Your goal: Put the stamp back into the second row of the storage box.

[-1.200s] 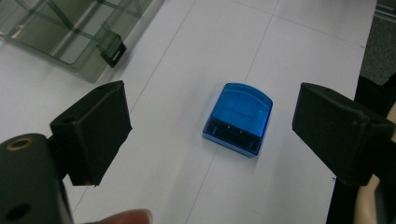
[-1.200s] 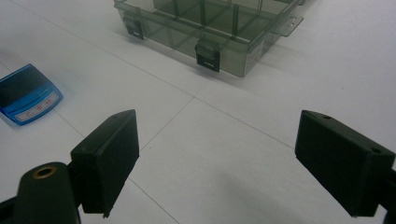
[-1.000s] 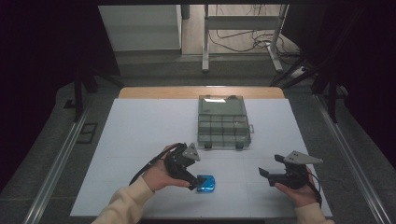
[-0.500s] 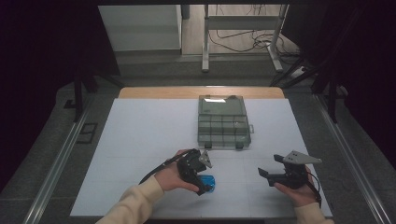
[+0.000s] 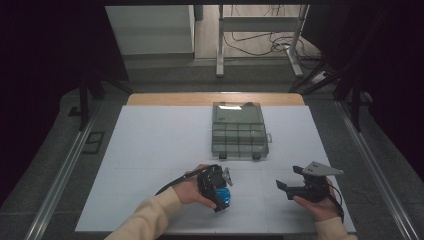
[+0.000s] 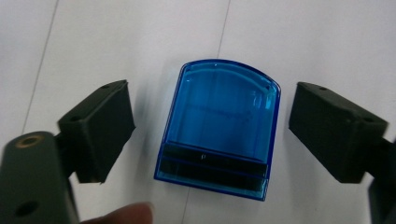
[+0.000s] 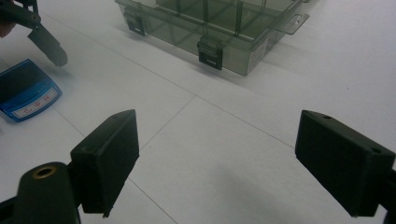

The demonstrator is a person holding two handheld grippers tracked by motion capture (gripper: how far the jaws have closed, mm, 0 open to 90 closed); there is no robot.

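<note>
Left hand-held gripper jaws apart, straddling blue box without contact, near tabletop front edge. Right hand-held gripper jaws apart, empty. Compartment case toward rear edge.

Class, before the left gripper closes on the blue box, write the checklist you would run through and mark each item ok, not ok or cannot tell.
1. Left gripper open: ok.
2. Blue box sits between its jaws, a gap on each side: ok.
3. Blue box lies flat on the white table: ok.
4. Right gripper open, holding nothing, apart from the box: ok.
5. Grey compartment case far from the grasp: ok.
6. Jaws low enough to catch the box's sides: cannot tell.
</note>
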